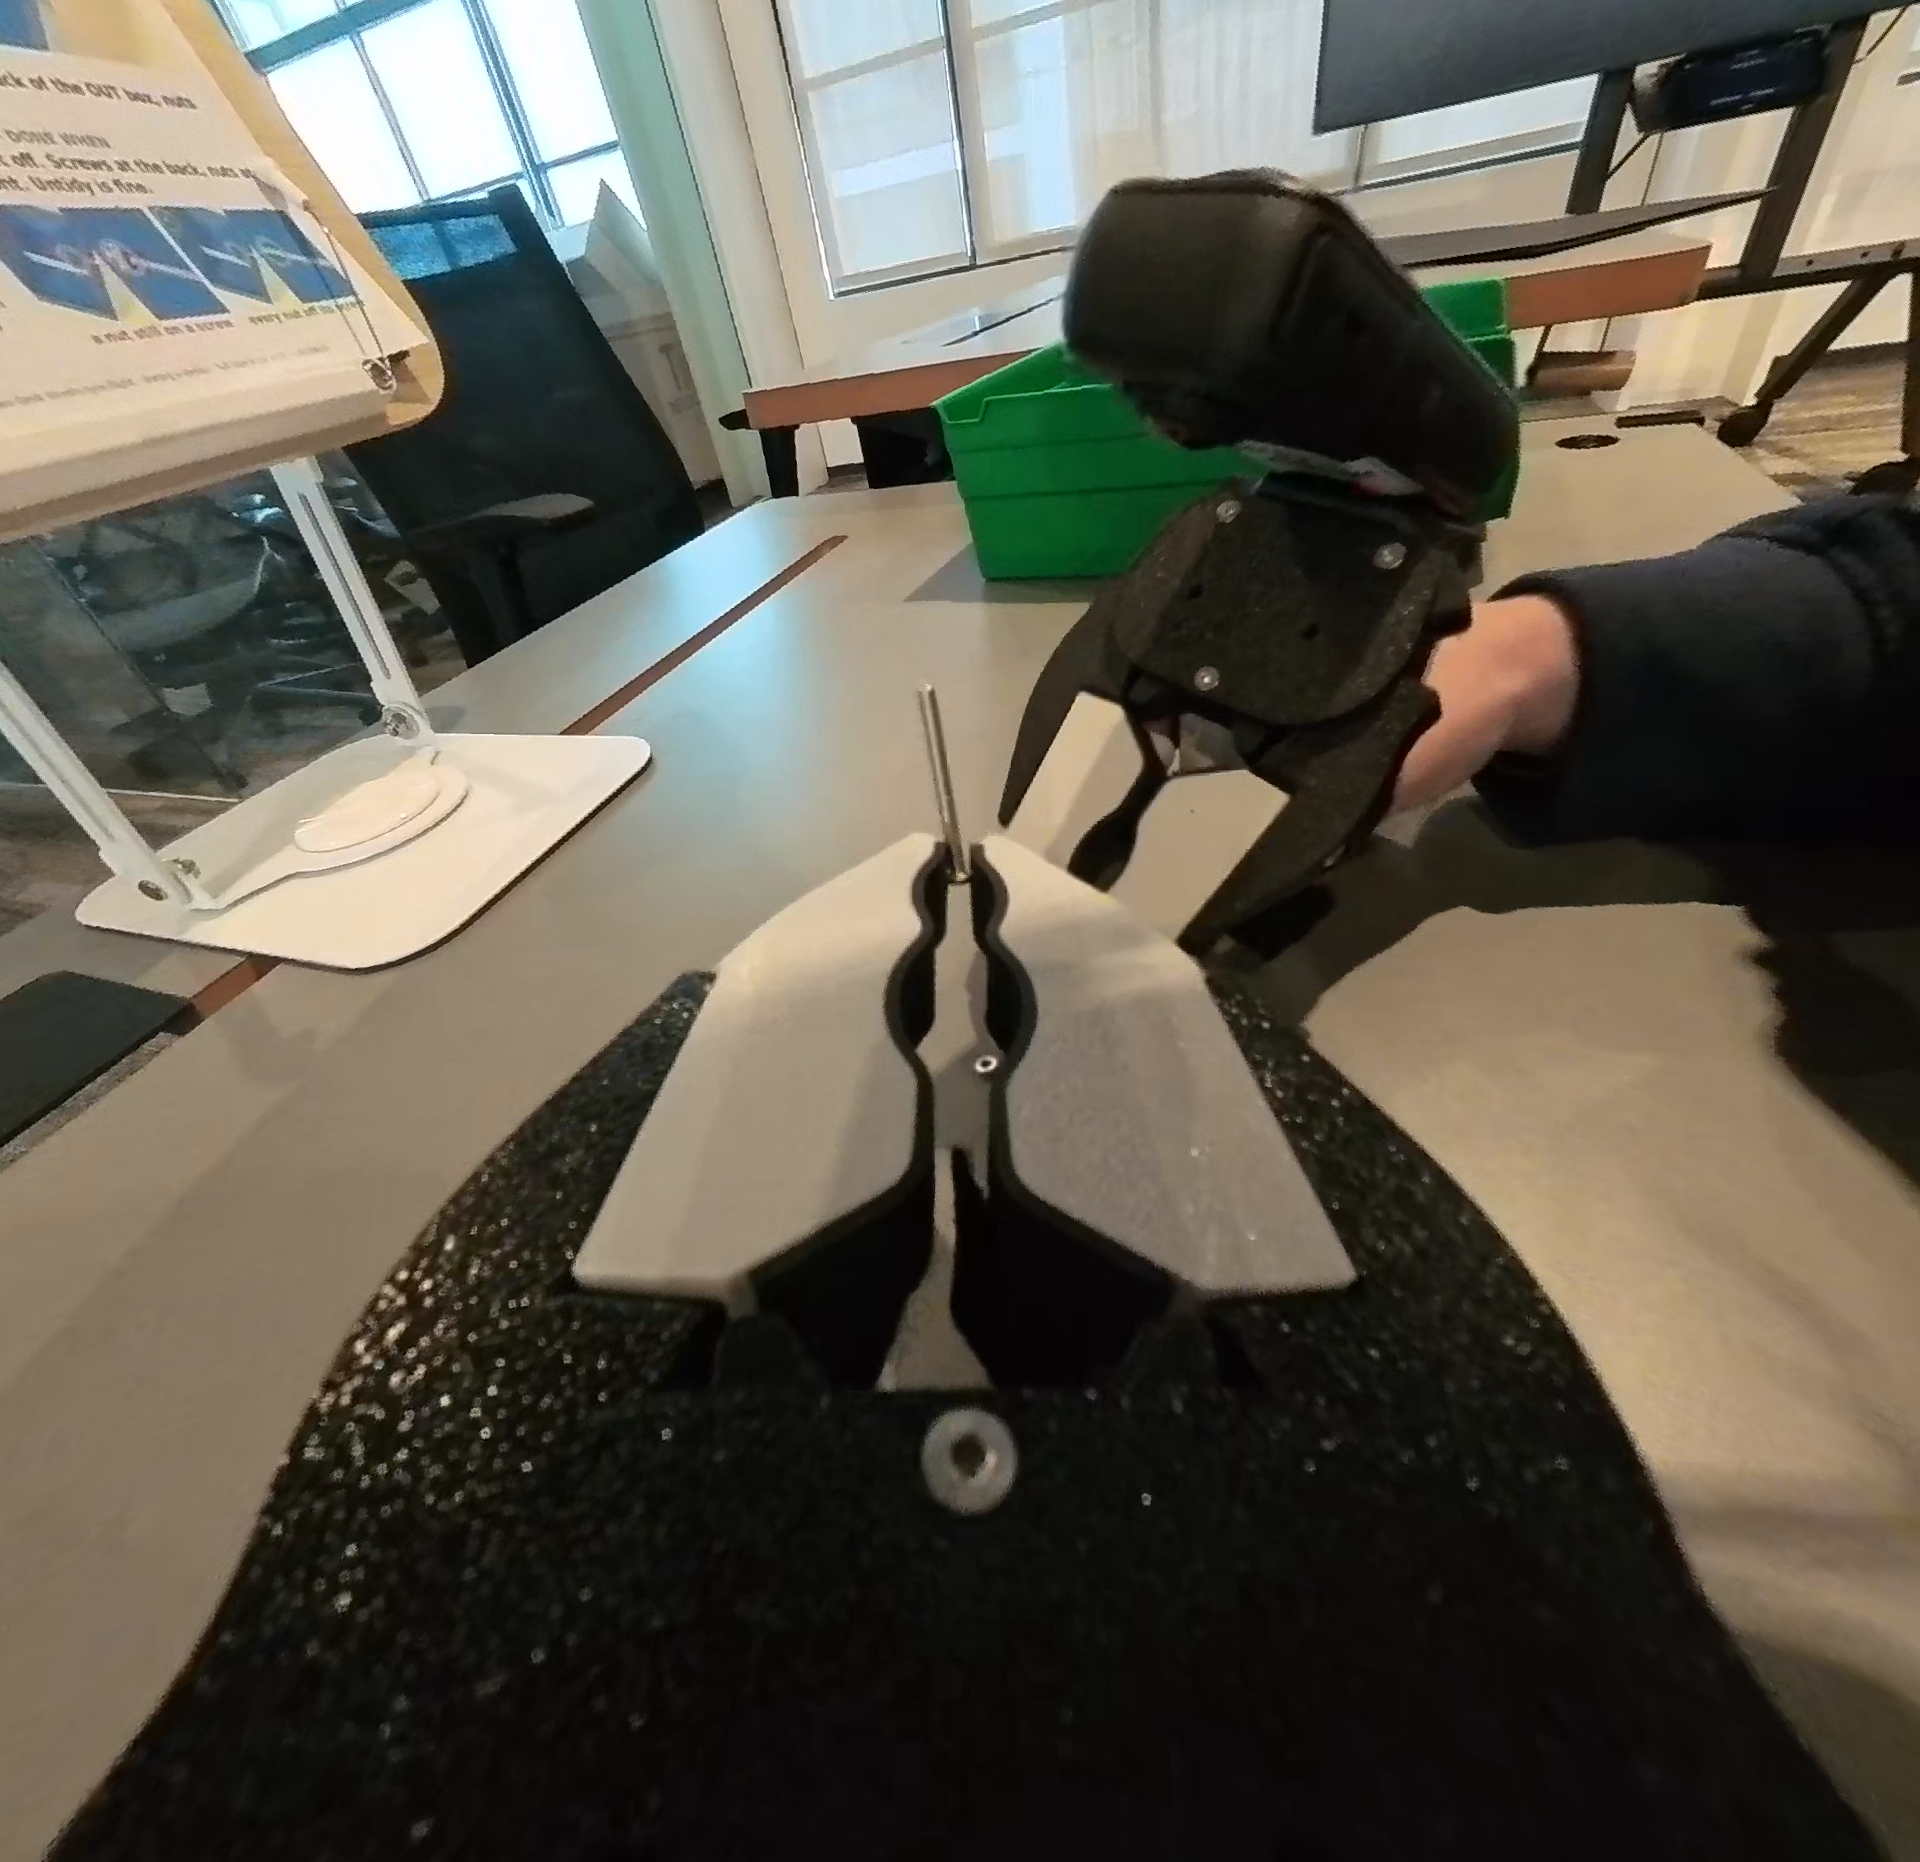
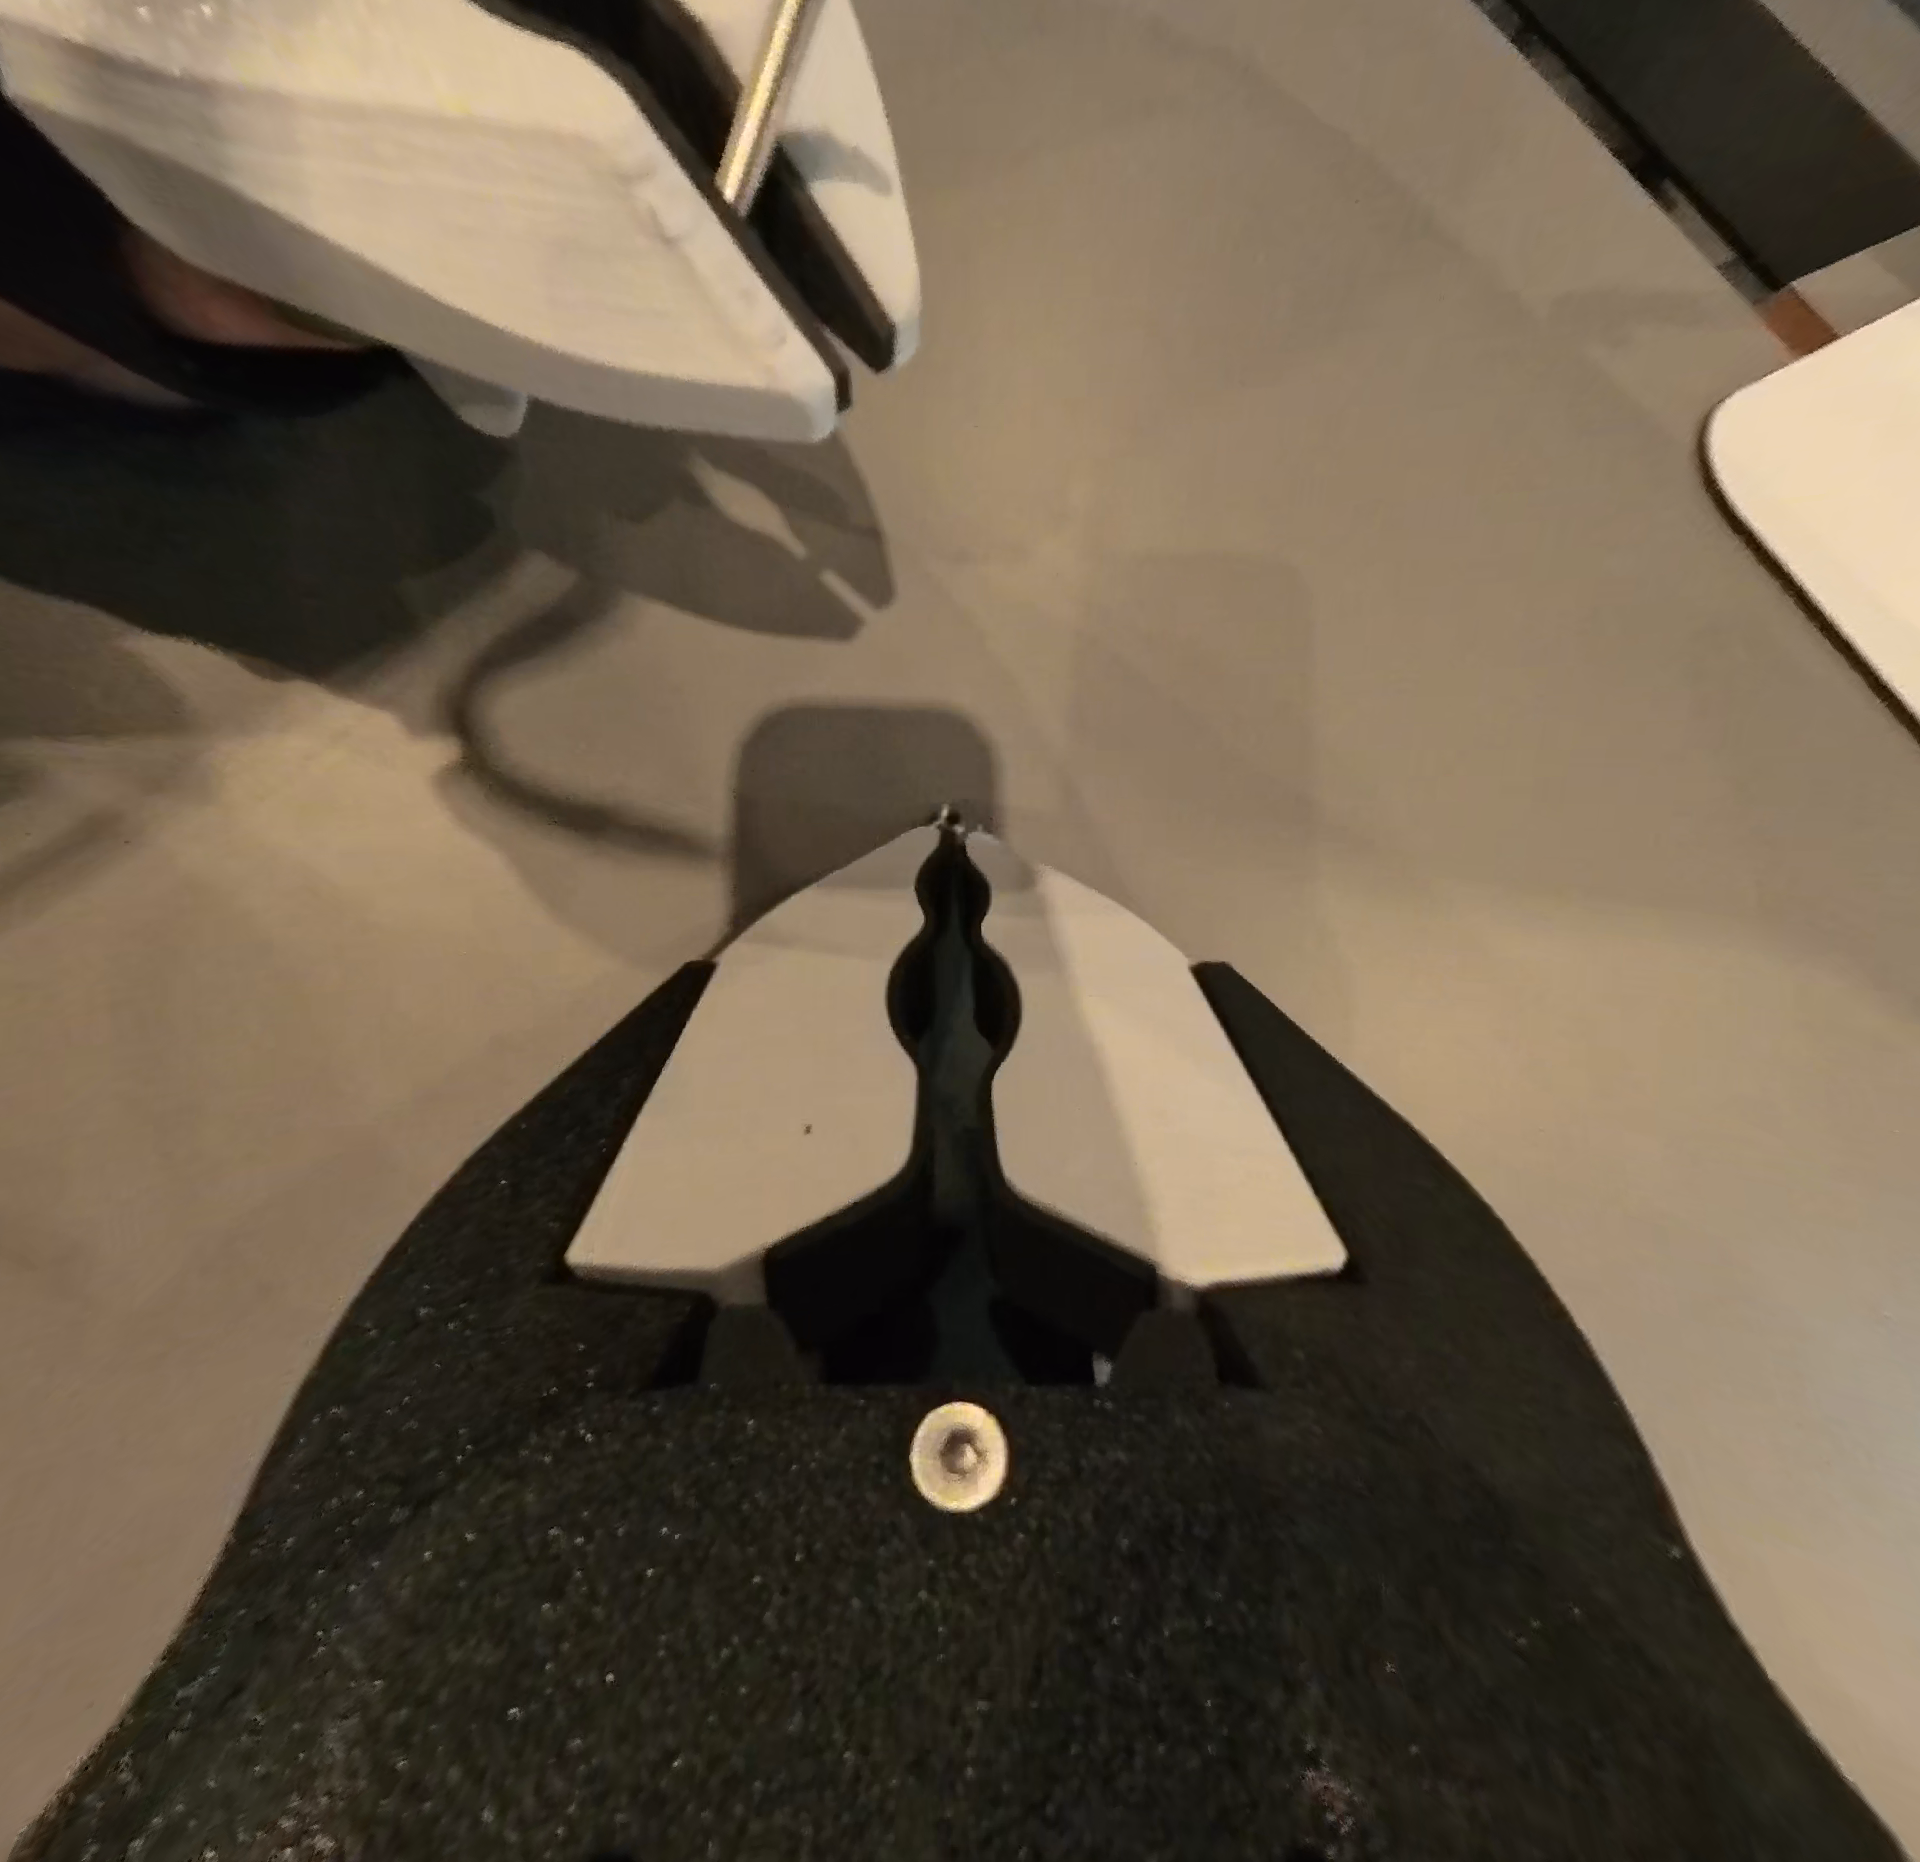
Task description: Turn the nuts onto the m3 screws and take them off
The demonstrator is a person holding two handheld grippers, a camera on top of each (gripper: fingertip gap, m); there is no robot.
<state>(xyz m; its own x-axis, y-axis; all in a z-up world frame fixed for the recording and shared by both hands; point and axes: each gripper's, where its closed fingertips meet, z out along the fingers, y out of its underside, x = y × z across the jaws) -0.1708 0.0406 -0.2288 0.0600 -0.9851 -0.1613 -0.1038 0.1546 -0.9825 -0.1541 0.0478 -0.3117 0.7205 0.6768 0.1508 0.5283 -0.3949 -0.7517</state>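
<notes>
1. Left wrist view: the left claw (image 1: pixel 961 867) is clenched on a thin screw (image 1: pixel 940 784) that sticks up toward 12 o'clock.
2. Bare grey worktop (image 1: pixel 727 690) lies around; a white stand base (image 1: pixel 416 836) sits at 10 o'clock.
3. Right wrist view: the right claw (image 2: pixel 951 825) pinches something tiny (image 2: pixel 948 817), maybe a nut; the screw (image 2: pixel 769 77) is at 11 o'clock, well apart.

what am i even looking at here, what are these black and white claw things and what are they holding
They are two handheld grippers, each worked by a person and carrying its own camera that looks along its jaws. The left gripper has its jaws shut on a thin metal screw that sticks up. The right gripper, held by a hand, seems to pinch something tiny and shiny at its tip, probably a nut. Both hover over a grey table. Farther back are green bins and a white stand with an instruction sheet.
</notes>
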